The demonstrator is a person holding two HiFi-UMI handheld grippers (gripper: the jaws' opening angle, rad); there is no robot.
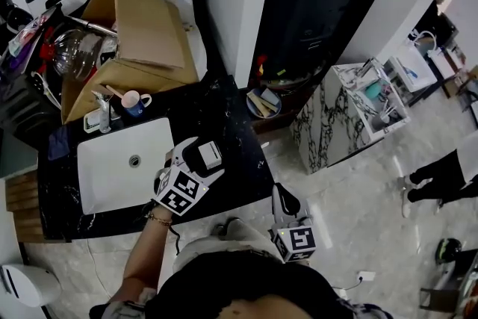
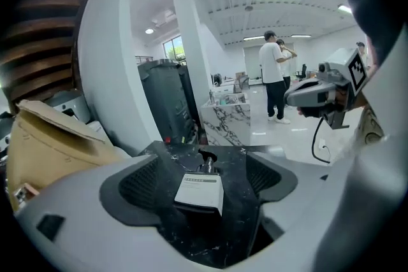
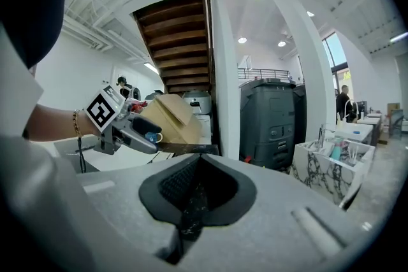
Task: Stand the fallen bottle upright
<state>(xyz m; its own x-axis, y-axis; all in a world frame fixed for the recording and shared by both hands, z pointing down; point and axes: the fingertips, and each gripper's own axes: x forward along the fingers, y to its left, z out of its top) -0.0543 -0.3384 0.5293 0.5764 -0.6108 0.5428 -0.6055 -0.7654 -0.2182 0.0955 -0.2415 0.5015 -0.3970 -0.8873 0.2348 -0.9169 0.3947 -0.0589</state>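
A dark pump bottle (image 1: 210, 154) with a white label lies on its side on the black marble counter (image 1: 231, 123), just right of the sink. My left gripper (image 1: 200, 160) is lowered over it, open, one jaw on each side. In the left gripper view the bottle (image 2: 199, 191) lies between the ribbed pads (image 2: 143, 185), its pump pointing away, with a gap on both sides. My right gripper (image 1: 282, 199) hangs off the counter's front right corner, near the person's body. In the right gripper view its jaws (image 3: 194, 191) stand together with nothing held.
A white sink (image 1: 123, 160) is set in the counter on the left, with a blue mug (image 1: 134, 102) and an open cardboard box (image 1: 142, 26) behind it. A tall black cabinet (image 1: 314, 4) and a marble-pattern stand (image 1: 328, 116) stand to the right. People (image 2: 274, 73) stand far off.
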